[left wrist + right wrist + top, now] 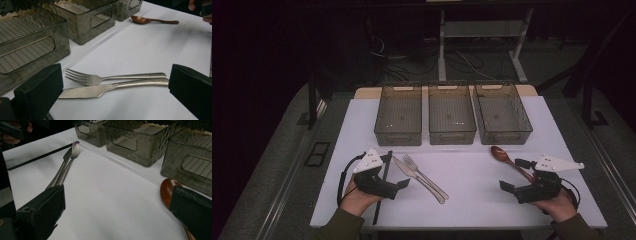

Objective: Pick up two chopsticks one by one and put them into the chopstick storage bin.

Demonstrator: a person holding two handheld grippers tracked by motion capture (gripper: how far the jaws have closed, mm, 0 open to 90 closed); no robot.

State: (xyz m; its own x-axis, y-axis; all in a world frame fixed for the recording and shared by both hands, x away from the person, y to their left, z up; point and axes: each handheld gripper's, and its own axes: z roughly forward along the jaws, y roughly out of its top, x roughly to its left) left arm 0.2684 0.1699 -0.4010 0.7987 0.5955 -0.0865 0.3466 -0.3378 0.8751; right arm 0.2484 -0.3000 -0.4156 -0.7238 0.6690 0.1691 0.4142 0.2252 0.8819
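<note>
Both claws are held wide open and empty: the left gripper (403,184) is aimed at the fork (424,176) and knife (412,174) lying crossed just ahead, the right gripper (508,188) beside the wooden spoon (509,159). Beyond, three bins (452,119) are lined up, presumably for sorting.

Steel fork (100,78) and steel knife (95,90) lie flat on the white counter (472,190), side by side and touching along the handles, tines and blade toward the bins. Brown wooden spoon (507,159) lies flat well apart to the right, bowl up, near the rightmost bin, handle angled back.
</note>
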